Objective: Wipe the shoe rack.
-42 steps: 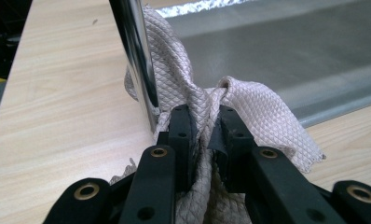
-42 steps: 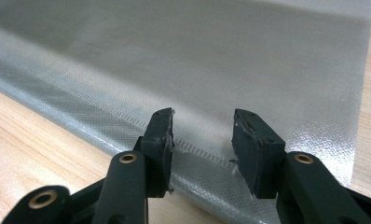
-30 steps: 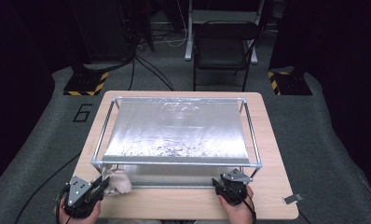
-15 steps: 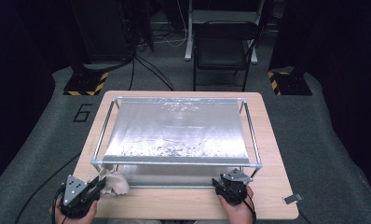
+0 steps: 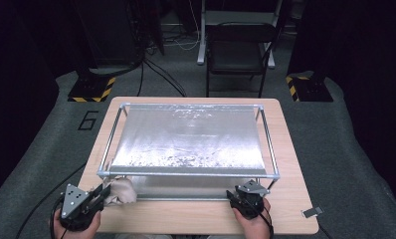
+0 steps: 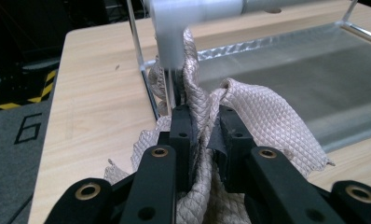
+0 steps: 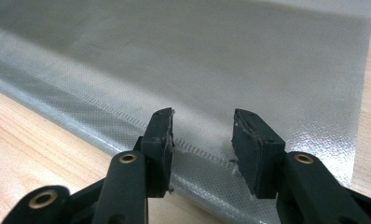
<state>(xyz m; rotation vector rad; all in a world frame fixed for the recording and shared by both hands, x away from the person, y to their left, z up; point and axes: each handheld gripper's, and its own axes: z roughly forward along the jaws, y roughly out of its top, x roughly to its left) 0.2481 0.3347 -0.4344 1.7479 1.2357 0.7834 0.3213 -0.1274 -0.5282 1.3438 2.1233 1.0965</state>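
Observation:
A beige quilted cloth (image 5: 122, 190) lies bunched at the near left corner of a metal frame (image 5: 186, 174) that carries a silver sheet (image 5: 188, 137). My left gripper (image 5: 100, 194) is shut on that cloth (image 6: 249, 116), a fold pinched between its jaws just below the frame's corner post (image 6: 169, 42). My right gripper (image 5: 246, 191) sits at the near right of the frame. In the right gripper view it (image 7: 202, 126) stands open over the edge of the silver sheet (image 7: 221, 60), nothing between its fingers.
The wooden table (image 5: 196, 216) holds the frame across most of its top. A small grey object (image 5: 311, 212) lies at the table's near right corner. A dark chair (image 5: 238, 50) and stands with yellow-black bases (image 5: 91, 89) are on the floor behind.

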